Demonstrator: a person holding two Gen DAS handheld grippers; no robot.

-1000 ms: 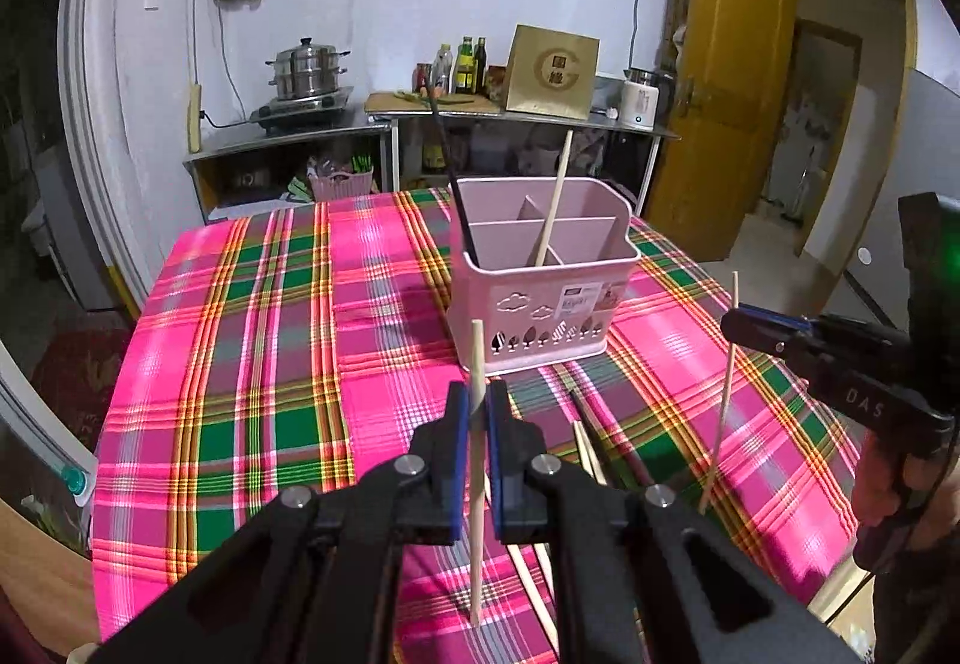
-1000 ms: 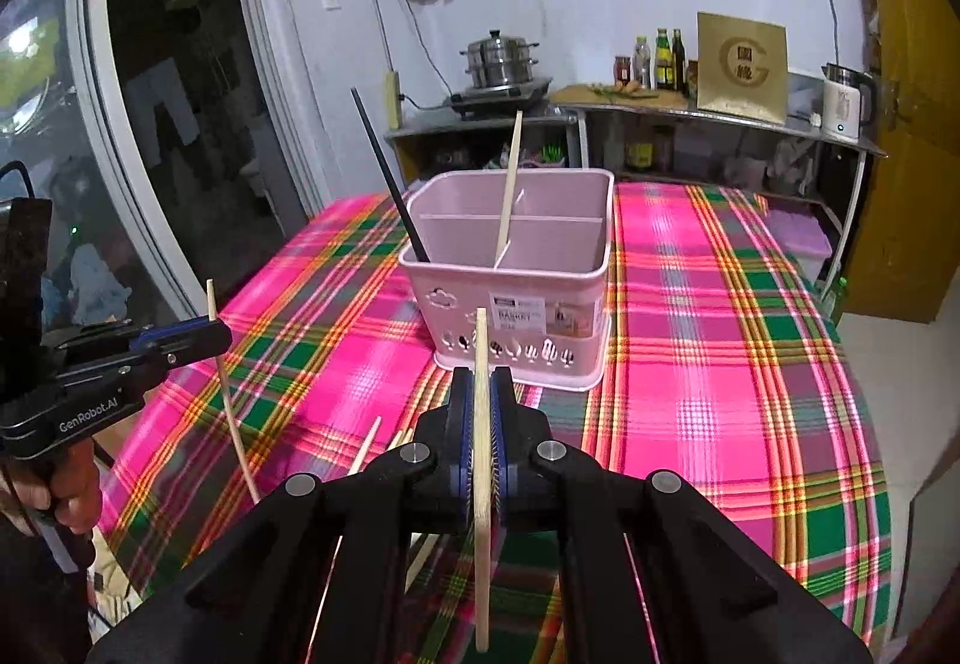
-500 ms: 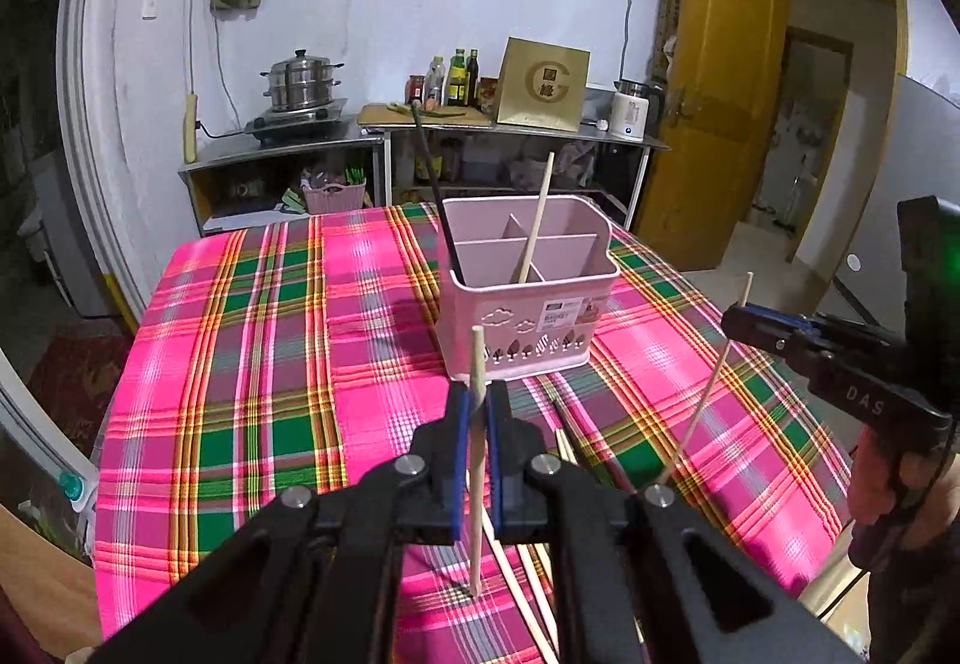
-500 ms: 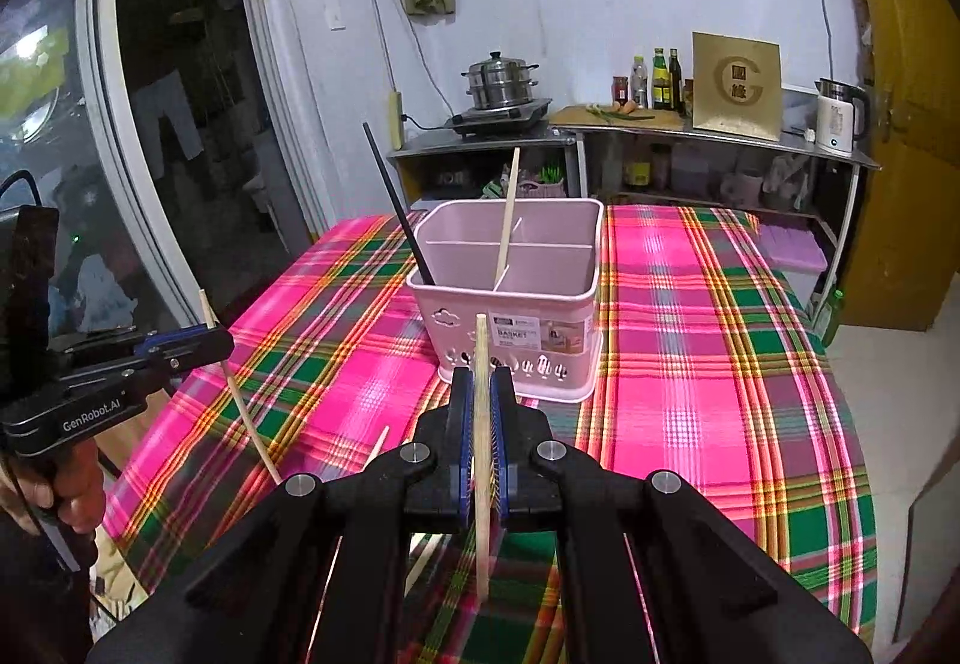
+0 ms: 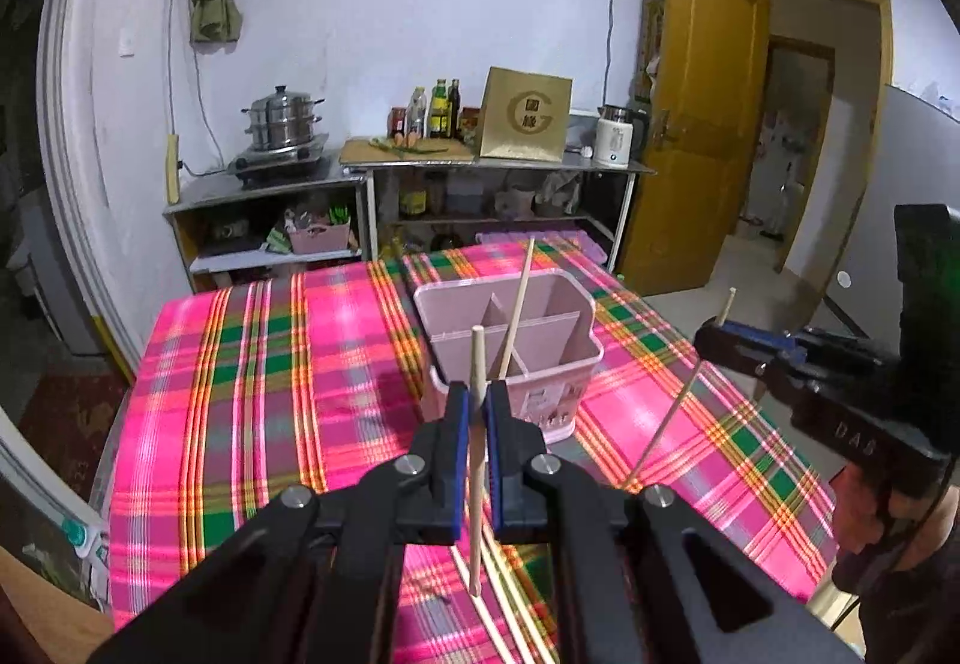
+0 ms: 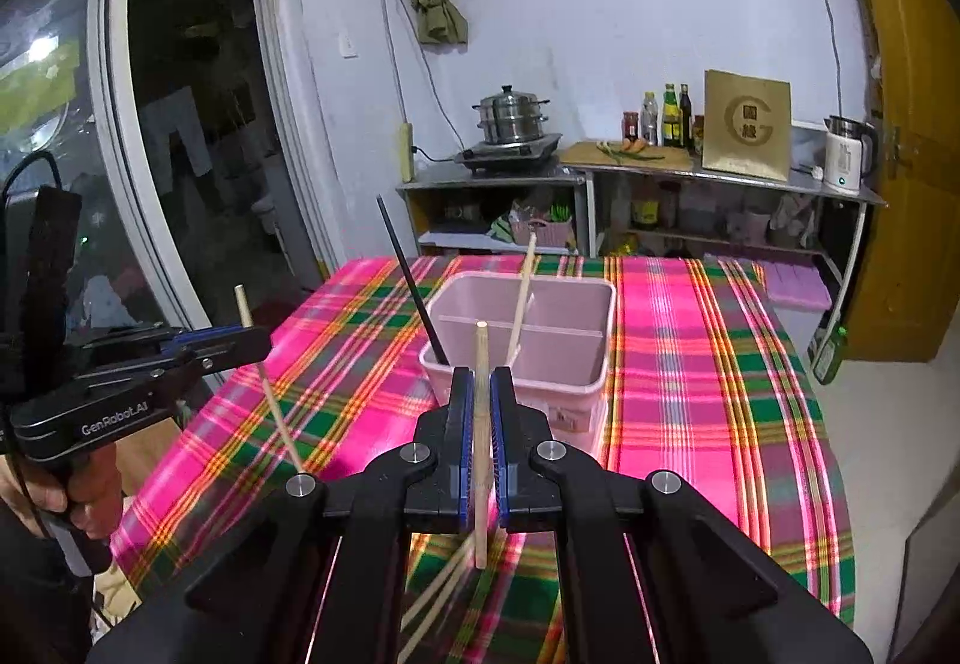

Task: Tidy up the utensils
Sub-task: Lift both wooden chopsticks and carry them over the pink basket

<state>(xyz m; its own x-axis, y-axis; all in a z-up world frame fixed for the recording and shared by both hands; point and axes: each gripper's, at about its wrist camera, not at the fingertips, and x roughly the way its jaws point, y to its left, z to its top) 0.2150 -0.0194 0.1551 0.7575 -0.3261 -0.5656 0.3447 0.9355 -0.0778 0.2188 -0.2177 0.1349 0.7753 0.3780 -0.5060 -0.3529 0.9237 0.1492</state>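
A pink divided utensil holder [image 5: 522, 346] [image 6: 540, 334] stands on the plaid table with one wooden chopstick [image 5: 517, 304] and one black chopstick [image 6: 414, 286] leaning in it. My left gripper [image 5: 474, 400] is shut on a wooden chopstick [image 5: 477, 460], held upright above the table in front of the holder. My right gripper [image 6: 480, 388] is shut on another wooden chopstick [image 6: 480, 442], also upright and short of the holder. Each gripper shows in the other's view, left gripper [image 6: 240, 334] and right gripper [image 5: 720, 334]. Several loose wooden chopsticks [image 5: 510, 604] lie on the cloth below.
The table has a pink and green plaid cloth [image 5: 270, 394]. Behind it stand metal shelves with a steamer pot [image 5: 279, 121], bottles [image 5: 438, 109], a gold box [image 5: 527, 121] and a kettle [image 5: 615, 142]. A yellow door [image 5: 702, 124] stands open at right.
Both grippers have risen and drawn back from the holder, each still holding its chopstick. The holder looks smaller and farther now.
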